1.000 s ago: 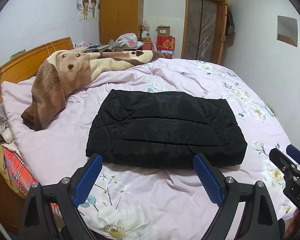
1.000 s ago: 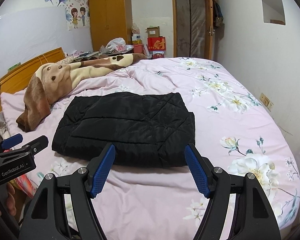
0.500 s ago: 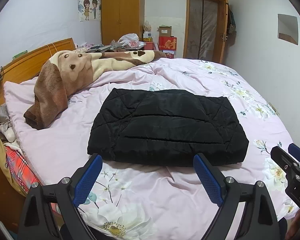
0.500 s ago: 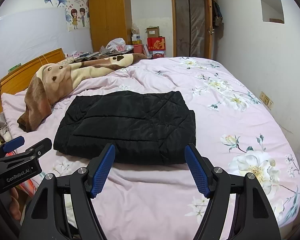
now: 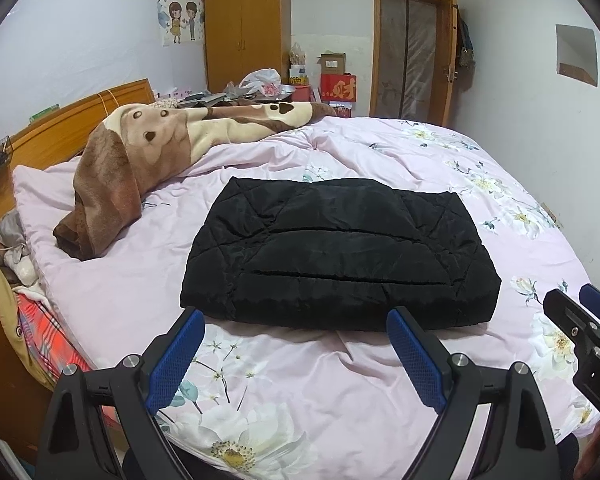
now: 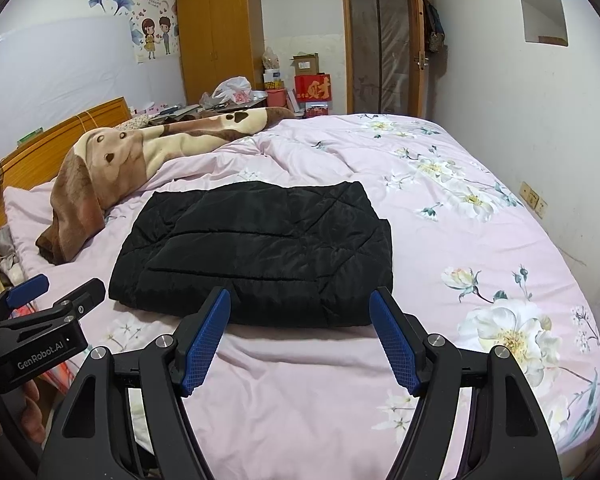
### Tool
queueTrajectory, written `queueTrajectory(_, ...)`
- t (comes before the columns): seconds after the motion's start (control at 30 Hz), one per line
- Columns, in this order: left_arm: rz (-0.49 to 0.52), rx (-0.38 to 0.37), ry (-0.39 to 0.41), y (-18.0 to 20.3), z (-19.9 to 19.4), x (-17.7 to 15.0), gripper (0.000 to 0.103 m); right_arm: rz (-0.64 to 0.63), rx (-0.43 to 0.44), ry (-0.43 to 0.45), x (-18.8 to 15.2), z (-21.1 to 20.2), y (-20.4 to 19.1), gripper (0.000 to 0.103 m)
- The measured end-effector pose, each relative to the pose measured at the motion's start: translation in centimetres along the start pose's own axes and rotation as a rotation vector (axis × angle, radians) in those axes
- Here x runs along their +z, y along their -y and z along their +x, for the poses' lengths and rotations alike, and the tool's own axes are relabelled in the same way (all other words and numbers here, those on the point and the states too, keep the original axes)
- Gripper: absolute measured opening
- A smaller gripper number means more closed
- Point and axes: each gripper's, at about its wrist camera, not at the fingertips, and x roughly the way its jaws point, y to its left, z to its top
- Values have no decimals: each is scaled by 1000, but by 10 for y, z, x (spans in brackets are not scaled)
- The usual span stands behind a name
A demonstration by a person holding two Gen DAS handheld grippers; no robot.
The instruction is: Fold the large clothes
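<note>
Black folded jacket (image 5: 336, 256), pink floral bedspread (image 5: 340, 380), tools apart

Location: home bedroom. Indicators: large bed (image 5: 380, 380) with floral cover and wooden headboard (image 5: 72, 120); plush blanket (image 5: 148, 152) at its head edge; wardrobe (image 6: 216, 36) in the far corner; wall stickers (image 6: 152, 36); door (image 6: 380, 40).

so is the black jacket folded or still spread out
Folded: the black jacket lies as a compact rectangle with layered edges on the bed, no sleeves showing.
</note>
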Motion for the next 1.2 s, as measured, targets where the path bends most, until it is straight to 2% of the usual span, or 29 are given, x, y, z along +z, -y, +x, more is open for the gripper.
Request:
queueTrajectory(0.4, -24, -5, -2, -4, 0, -1, 93, 1, -5, 3, -1, -3, -7, 72)
queueTrajectory(1.2, -12, 1, -22, -10, 5, 0, 93, 9, -7, -8, 0, -1, -8, 72)
